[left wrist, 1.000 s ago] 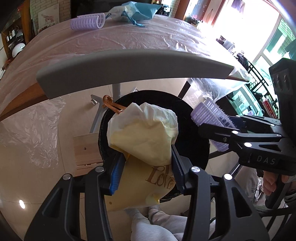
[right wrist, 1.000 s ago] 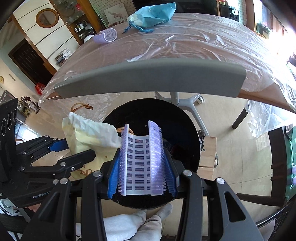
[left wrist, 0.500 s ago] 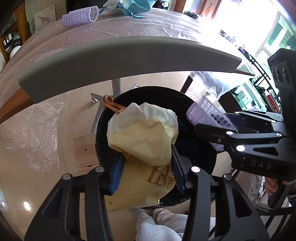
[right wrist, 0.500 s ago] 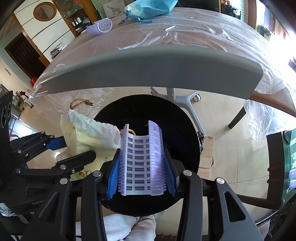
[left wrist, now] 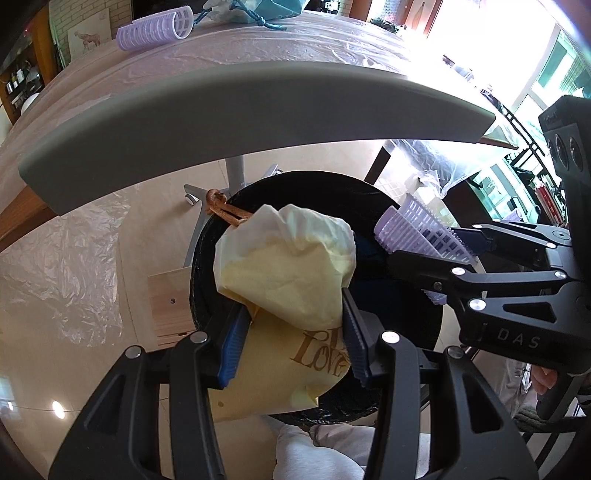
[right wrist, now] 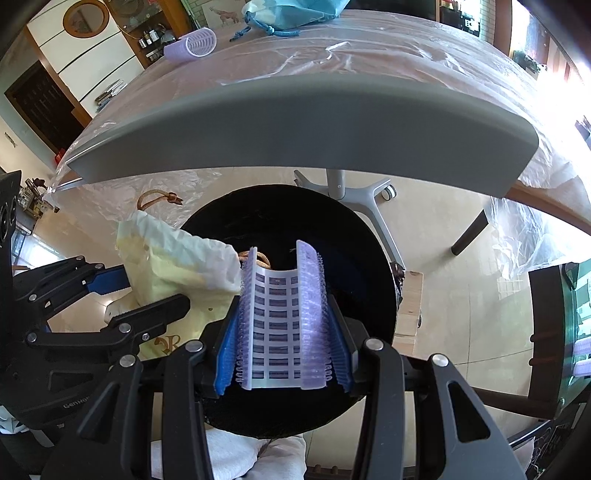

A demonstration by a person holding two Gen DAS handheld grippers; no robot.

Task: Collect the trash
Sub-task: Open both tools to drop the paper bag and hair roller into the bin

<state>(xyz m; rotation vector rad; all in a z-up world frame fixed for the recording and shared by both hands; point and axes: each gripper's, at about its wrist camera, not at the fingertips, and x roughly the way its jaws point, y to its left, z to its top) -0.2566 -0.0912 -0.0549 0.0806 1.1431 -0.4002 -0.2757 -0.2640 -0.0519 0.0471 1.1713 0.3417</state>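
Observation:
My left gripper (left wrist: 291,314) is shut on a yellow drawstring pouch (left wrist: 284,269) with a brown cord, held over a black trash bin (left wrist: 402,295). The pouch also shows in the right wrist view (right wrist: 173,266). My right gripper (right wrist: 282,332) is shut on a purple hair roller (right wrist: 282,314), squeezed flat between the blue pads, over the same bin (right wrist: 351,258). The right gripper with the roller (left wrist: 417,230) shows at the right of the left wrist view.
A grey table edge (left wrist: 236,107) runs just above the bin. On the plastic-covered table lie another purple roller (left wrist: 155,27) and a blue drawstring bag (right wrist: 295,11). A chair base (right wrist: 354,188) and a wooden block (left wrist: 170,299) stand on the floor beside the bin.
Both grippers have moved forward and lower over the bin; the table edge looms larger. Both still hold their items.

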